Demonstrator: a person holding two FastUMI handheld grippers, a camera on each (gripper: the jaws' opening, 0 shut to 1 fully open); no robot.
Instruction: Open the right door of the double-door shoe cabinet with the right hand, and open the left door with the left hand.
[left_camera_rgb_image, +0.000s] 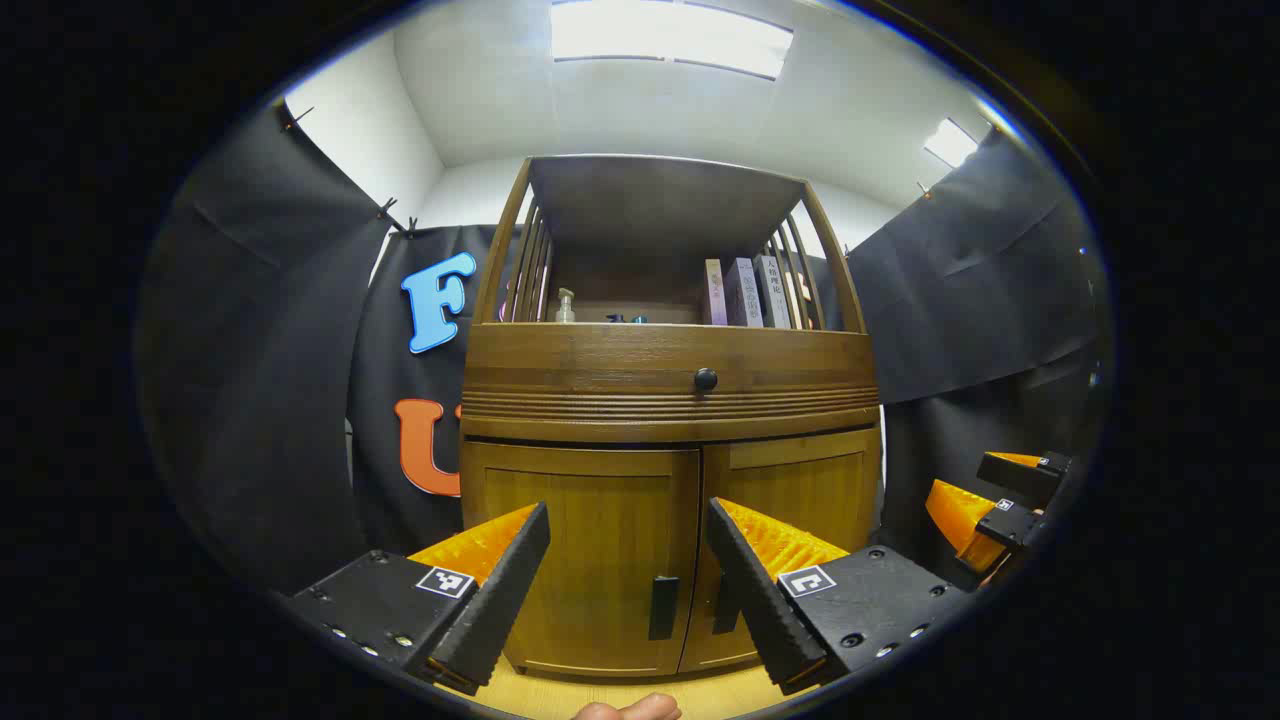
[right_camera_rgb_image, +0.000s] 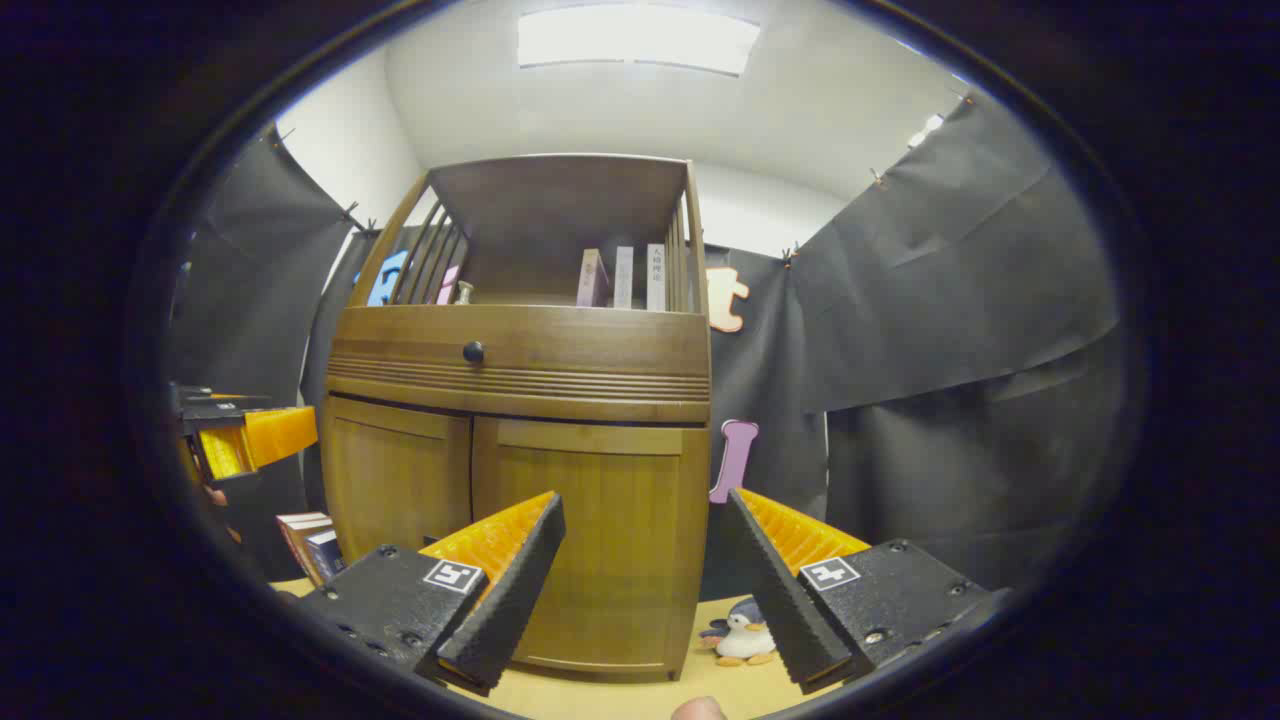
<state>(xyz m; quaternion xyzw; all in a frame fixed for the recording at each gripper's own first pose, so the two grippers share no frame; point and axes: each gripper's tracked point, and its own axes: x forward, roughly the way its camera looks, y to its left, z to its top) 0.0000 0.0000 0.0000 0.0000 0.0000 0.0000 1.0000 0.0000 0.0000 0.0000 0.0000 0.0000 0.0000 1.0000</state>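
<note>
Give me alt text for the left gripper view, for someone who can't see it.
A wooden cabinet with both lower doors shut, the left door and right door each with a dark handle near the centre seam. The left tool hangs open before them; the right tool shows at far right.

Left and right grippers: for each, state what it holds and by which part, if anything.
Nothing is held. The left gripper and right gripper are both open, short of the cabinet's closed doors.
</note>
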